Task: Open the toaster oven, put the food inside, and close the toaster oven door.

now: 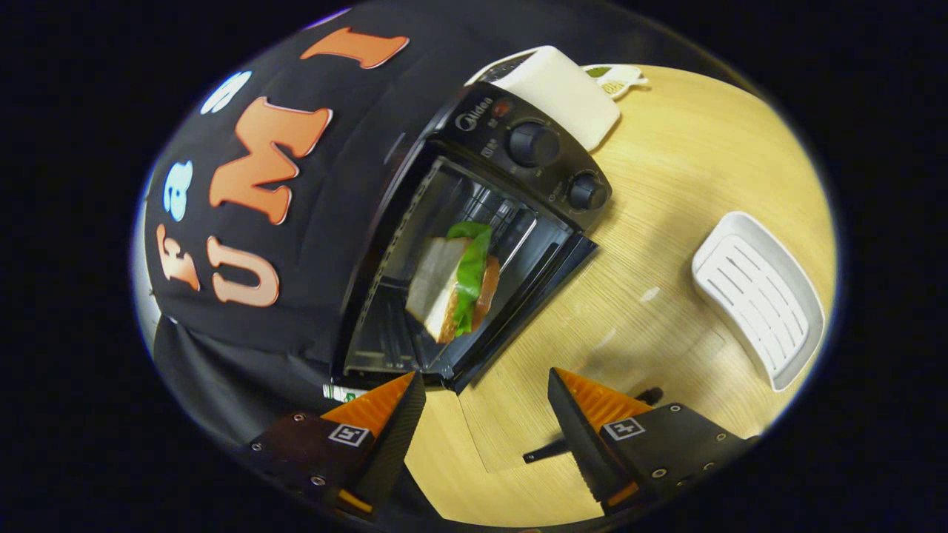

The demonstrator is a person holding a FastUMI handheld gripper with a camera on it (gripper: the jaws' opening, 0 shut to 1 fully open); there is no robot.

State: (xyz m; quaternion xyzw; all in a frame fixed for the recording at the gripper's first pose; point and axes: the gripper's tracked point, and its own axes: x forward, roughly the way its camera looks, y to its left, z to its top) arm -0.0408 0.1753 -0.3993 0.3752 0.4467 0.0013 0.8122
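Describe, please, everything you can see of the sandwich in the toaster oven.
The sandwich sits inside the open toaster oven, resting on the wire rack. It looks like pale sliced bread with a browned crust, a green lettuce leaf sticking out past the slices, and a reddish layer against the far slice. It appears whole. Only the rack seems to touch it. The gripper is open and empty, its fingers spread just short of the oven's lowered door, with the sandwich beyond them.

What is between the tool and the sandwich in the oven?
Only the oven's lowered glass door lies between the open tool and the sandwich, in the gripper view.
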